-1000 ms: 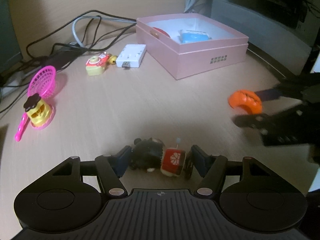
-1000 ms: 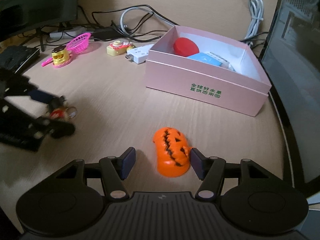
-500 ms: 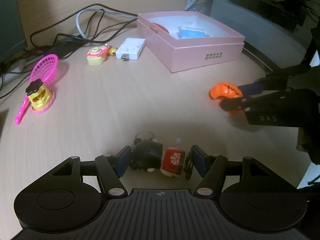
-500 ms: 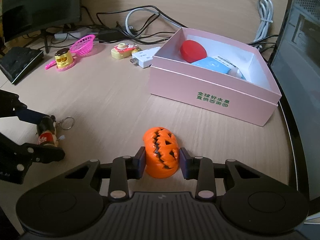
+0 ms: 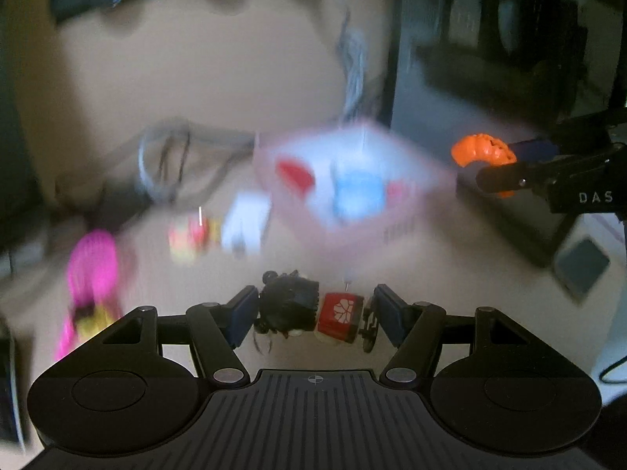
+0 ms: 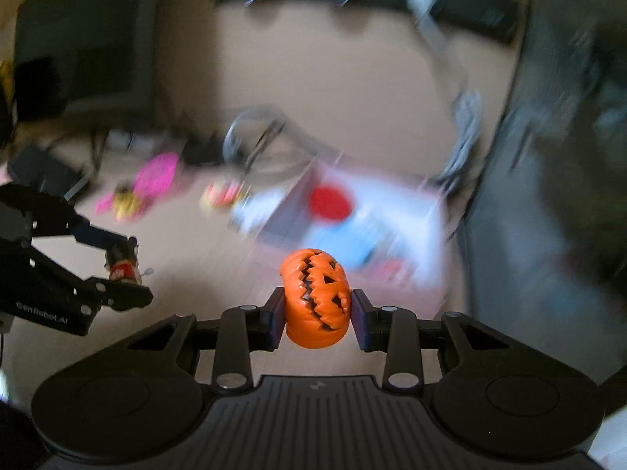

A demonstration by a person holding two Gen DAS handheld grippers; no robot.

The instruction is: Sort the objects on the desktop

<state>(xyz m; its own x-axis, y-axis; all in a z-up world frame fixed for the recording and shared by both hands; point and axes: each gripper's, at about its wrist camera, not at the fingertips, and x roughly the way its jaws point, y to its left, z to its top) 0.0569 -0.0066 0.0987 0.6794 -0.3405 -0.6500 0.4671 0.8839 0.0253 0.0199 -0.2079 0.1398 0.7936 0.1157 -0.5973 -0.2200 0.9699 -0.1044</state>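
One orange pumpkin (image 6: pixel 316 297) and one keychain figure (image 5: pixel 313 309), each tool-clamped.

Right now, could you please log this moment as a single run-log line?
left gripper: shut on keychain toy | right gripper: shut on pumpkin | both off desk | pink box: ahead, open

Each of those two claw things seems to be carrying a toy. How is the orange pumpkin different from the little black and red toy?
The pumpkin is one round, bright orange piece with a jagged carved grin; the keychain toy is a dark fuzzy figure joined to a red block. The pumpkin fills the right gripper between narrowly set fingers; the keychain toy lies sideways across the wider-set left gripper. Both are clamped and held above the desk, before the pink box.
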